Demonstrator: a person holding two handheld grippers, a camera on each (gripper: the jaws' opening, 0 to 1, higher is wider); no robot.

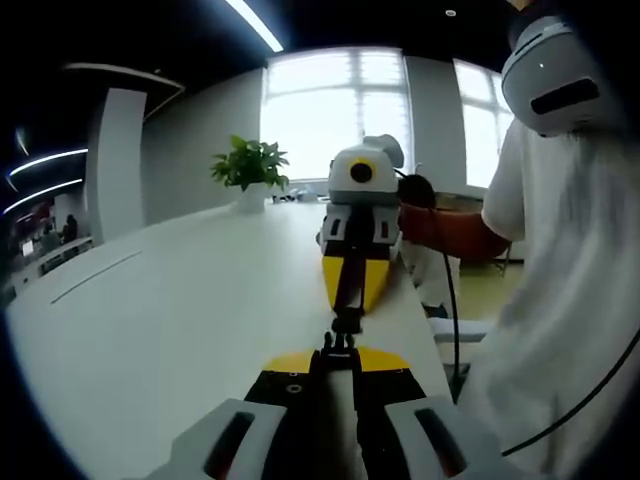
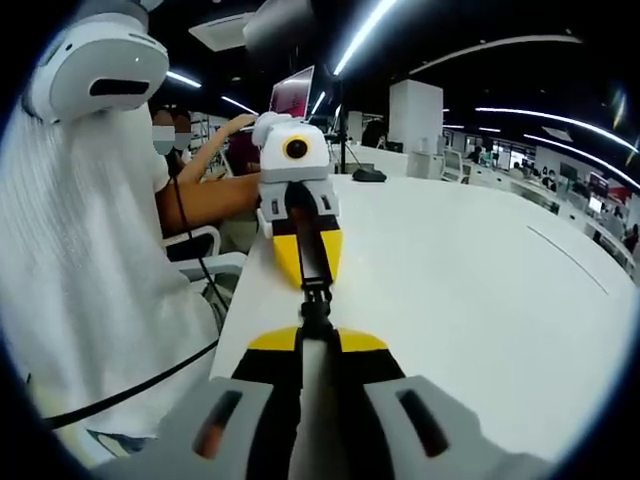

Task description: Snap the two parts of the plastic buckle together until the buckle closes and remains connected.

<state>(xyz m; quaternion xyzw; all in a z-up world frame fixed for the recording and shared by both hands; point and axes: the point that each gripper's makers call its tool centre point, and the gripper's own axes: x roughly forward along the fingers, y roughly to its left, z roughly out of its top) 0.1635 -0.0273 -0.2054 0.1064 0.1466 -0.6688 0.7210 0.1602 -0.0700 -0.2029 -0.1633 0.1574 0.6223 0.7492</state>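
The small black plastic buckle (image 1: 345,327) hangs in the air between my two grippers, just above the white table (image 1: 180,320). My left gripper (image 1: 336,354) is shut on the dark strap of its half. Facing it, my right gripper (image 1: 350,306) is shut on the other half. Seen from the right gripper view, the buckle (image 2: 314,300) sits just past my right gripper (image 2: 305,336), with the left gripper (image 2: 308,282) pointing back at it. The two halves touch in one line. Whether they are latched I cannot tell.
The table's near edge (image 2: 235,300) runs beside the grippers. A person in a white shirt (image 1: 570,300) stands close by it, with a black cable (image 1: 452,320) hanging down. A potted plant (image 1: 250,170) stands at the table's far end. A chair (image 2: 205,250) and seated people lie beyond.
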